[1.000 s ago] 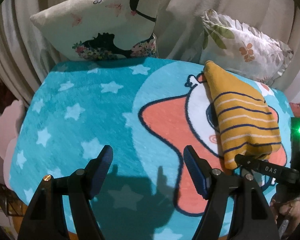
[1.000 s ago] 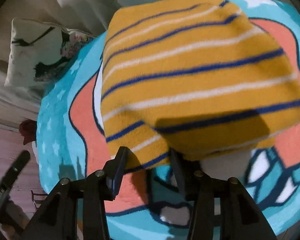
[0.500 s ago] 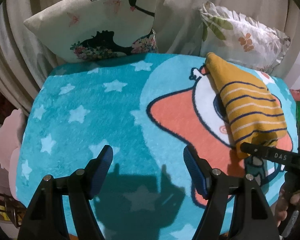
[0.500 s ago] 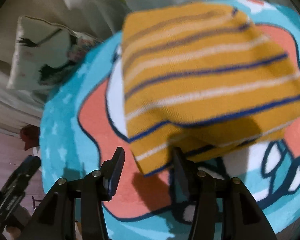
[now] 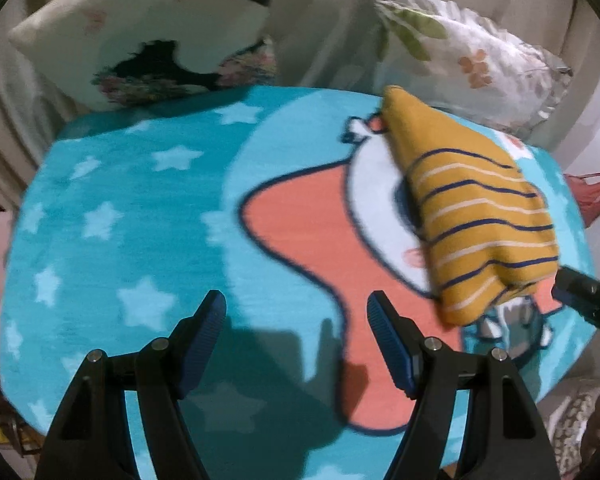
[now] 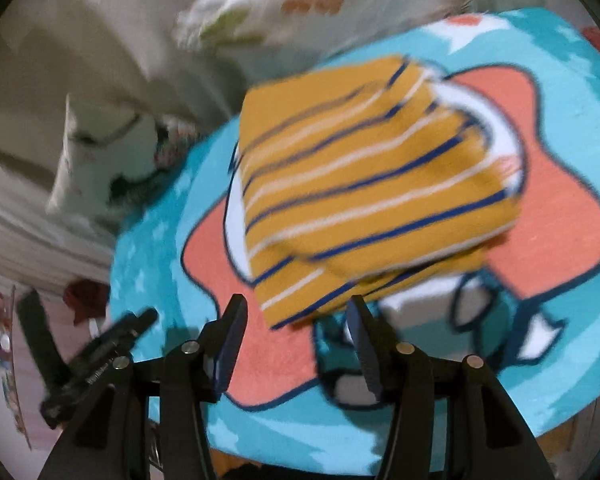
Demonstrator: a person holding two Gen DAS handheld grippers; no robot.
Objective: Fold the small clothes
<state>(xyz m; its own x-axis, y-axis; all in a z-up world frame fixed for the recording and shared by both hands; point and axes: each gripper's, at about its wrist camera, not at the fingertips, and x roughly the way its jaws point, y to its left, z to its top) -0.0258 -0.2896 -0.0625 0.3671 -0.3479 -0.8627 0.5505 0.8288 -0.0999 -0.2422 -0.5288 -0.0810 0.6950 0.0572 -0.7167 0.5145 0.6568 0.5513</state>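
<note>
A folded mustard-yellow garment with navy and white stripes (image 5: 472, 216) lies on the right side of a turquoise star-print blanket (image 5: 132, 208). It also shows in the right wrist view (image 6: 364, 192), blurred. My left gripper (image 5: 296, 316) is open and empty, held over the blanket to the left of the garment. My right gripper (image 6: 296, 328) is open and empty, just in front of the garment's near edge, not touching it. Its tip shows at the right edge of the left wrist view (image 5: 580, 300).
A white cushion with a black silhouette print (image 5: 152, 36) and a floral cushion (image 5: 468, 52) lean against the beige backrest behind the blanket. The blanket's front edge drops off below both grippers. The left gripper appears at lower left in the right wrist view (image 6: 96, 356).
My right gripper has let go of the garment's near edge and pulled back from it. The garment now lies flat on the blanket. The left gripper has shifted slightly.
</note>
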